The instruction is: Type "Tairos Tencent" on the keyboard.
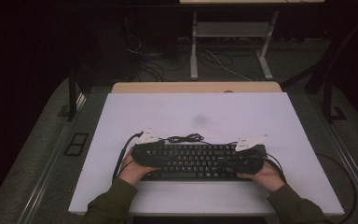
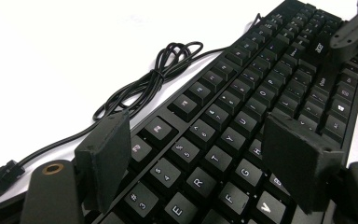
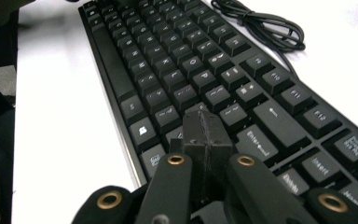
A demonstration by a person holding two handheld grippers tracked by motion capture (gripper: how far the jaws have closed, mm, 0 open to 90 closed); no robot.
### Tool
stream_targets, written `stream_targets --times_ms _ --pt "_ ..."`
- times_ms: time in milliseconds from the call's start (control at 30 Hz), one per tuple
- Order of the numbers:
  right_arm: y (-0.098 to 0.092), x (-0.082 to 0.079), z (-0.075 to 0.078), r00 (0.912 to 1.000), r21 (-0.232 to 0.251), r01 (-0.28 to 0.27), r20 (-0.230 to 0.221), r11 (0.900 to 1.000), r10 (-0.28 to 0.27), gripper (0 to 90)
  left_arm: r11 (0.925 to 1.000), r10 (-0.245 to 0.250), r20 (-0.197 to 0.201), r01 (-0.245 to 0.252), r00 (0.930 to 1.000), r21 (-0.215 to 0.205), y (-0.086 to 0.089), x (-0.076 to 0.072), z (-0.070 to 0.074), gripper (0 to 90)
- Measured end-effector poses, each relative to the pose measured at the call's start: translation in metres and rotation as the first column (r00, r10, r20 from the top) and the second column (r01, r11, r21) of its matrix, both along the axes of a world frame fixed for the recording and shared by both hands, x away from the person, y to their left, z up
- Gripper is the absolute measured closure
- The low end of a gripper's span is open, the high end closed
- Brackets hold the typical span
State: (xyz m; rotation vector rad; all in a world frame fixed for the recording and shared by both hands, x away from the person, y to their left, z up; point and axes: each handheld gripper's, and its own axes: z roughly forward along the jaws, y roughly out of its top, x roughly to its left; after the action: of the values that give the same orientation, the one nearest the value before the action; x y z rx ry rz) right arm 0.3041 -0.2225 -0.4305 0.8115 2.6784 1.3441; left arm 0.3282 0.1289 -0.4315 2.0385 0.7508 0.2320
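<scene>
Black keyboard (image 1: 198, 161) with pale key legends, centre of the frame. Black coiled cable (image 1: 185, 138) on a white table (image 1: 196, 114). Olive-green sleeves (image 1: 109, 205) along the bottom edge.

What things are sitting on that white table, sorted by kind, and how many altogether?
Black keyboard: 1
Coiled black cable behind the keyboard: 1
Handheld grippers over the keyboard's ends: 2, the left gripper and the right gripper
Total: 4
</scene>
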Motion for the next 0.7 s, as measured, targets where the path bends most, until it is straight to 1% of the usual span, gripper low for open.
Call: stream_targets --times_ms 167,300,367,433,500,633,700 --pt "0.0023 -0.0026 -0.0034 0.9998 -0.027 -0.020 -0.001 0.999 0.020 89.5 1.0000 0.002 -0.001 -0.002 1.0000 -0.002 -0.0010 0.0001 0.0001 23.9" --pt "0.0045 -0.0023 -0.0056 0.9998 -0.041 -0.022 0.002 0.999 0.022 89.5 1.0000 0.000 -0.001 0.000 1.0000 -0.001 -0.0012 0.0003 -0.0003 24.2" --pt "0.0051 -0.0024 -0.0070 0.9997 -0.056 -0.025 0.002 0.998 0.025 89.5 1.0000 0.000 -0.001 0.000 1.0000 0.000 -0.0012 0.0001 -0.0001 24.6" --pt "0.0053 -0.0023 -0.0069 0.9997 -0.059 -0.026 0.003 0.998 0.026 89.5 1.0000 -0.001 -0.001 0.001 1.0000 0.000 -0.0012 0.0000 0.0000 24.9" --pt "0.0065 -0.0031 -0.0082 0.9995 -0.078 -0.028 0.009 0.997 0.029 89.5 1.0000 0.001 0.000 -0.001 1.0000 0.005 -0.0013 0.0001 -0.0002 25.6" --pt "0.0065 -0.0027 -0.0083 0.9996 -0.074 -0.027 0.007 0.997 0.028 89.5 0.9999 0.009 -0.004 -0.009 1.0000 0.009 -0.0012 0.0003 -0.0002 30.0" --pt "0.0065 -0.0026 -0.0083 0.9996 -0.074 -0.027 0.006 0.997 0.028 89.5 0.9998 0.017 -0.001 -0.017 0.9999 0.006 -0.0012 0.0002 0.0003 35.3"
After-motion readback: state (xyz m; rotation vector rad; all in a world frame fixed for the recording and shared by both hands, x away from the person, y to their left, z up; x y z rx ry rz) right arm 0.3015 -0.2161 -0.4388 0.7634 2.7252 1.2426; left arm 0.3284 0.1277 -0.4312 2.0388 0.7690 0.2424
